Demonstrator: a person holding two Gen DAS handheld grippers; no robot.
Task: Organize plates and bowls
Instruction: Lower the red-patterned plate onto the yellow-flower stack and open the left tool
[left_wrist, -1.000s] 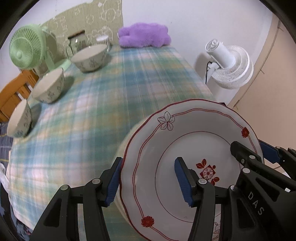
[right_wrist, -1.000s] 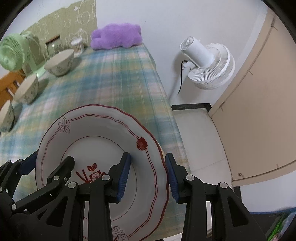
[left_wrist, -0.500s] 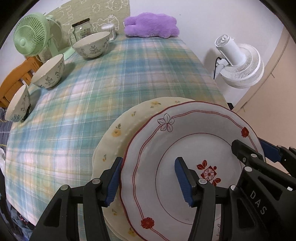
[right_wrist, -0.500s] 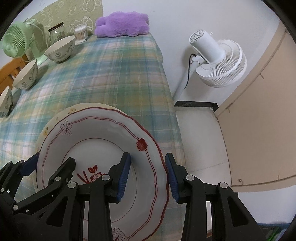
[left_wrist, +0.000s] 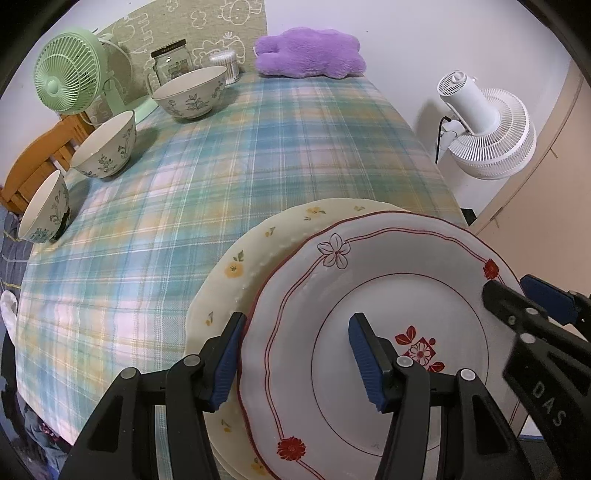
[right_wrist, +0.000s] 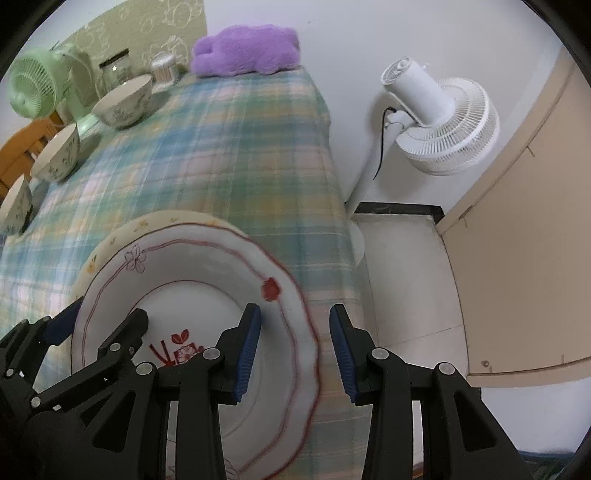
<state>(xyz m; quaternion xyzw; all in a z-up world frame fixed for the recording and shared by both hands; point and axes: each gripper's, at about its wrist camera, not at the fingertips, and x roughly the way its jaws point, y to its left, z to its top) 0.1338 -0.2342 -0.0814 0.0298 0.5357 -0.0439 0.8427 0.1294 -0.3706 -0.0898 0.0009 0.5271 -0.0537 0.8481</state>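
We hold the white plate (left_wrist: 373, 332) over the near right corner of the table (left_wrist: 221, 166), just above a cream plate (left_wrist: 258, 254), its left rim between the left gripper (left_wrist: 295, 354) pads, half open. The right gripper (right_wrist: 293, 347) straddles the right rim and is closing; we cannot tell if its pads press. Three bowls (left_wrist: 190, 92) line the far left edge.
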